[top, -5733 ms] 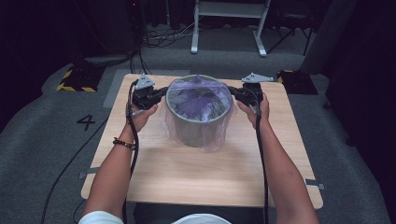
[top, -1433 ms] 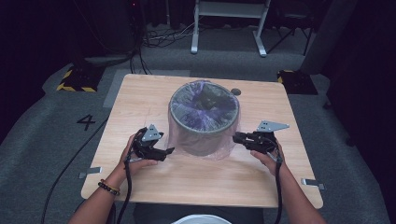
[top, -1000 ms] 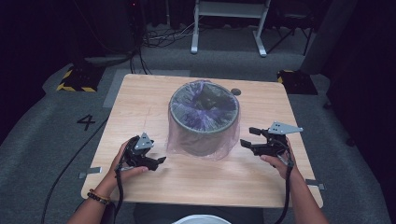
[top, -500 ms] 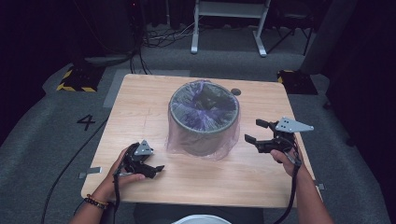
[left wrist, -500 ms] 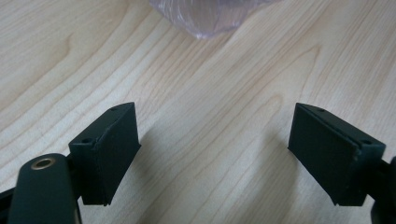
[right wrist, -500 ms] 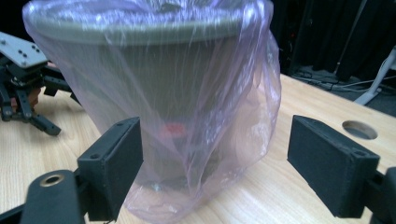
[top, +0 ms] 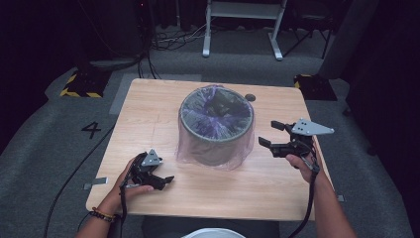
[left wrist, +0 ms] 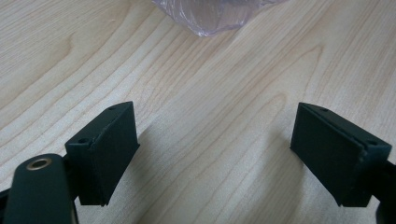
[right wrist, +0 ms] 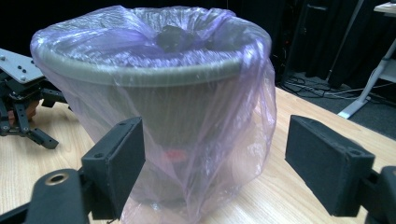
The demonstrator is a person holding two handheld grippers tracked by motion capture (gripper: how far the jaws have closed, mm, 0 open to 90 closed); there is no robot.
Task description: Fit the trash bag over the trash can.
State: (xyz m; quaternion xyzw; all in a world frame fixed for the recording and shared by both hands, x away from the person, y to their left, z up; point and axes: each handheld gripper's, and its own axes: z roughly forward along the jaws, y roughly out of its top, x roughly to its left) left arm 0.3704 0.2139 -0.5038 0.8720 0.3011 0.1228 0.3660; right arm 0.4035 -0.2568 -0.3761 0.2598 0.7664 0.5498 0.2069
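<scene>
Wooden counter on grey carpet, dark room behind. Left claw sits low near the front edge, jaws spread wide with just bare wood between them, well short of the bag's hem. Middle of the counter: grey bin wearing a purple see-through bag draped down its sides. Right claw hangs just beside it, jaws spread, gripping nothing.
</scene>
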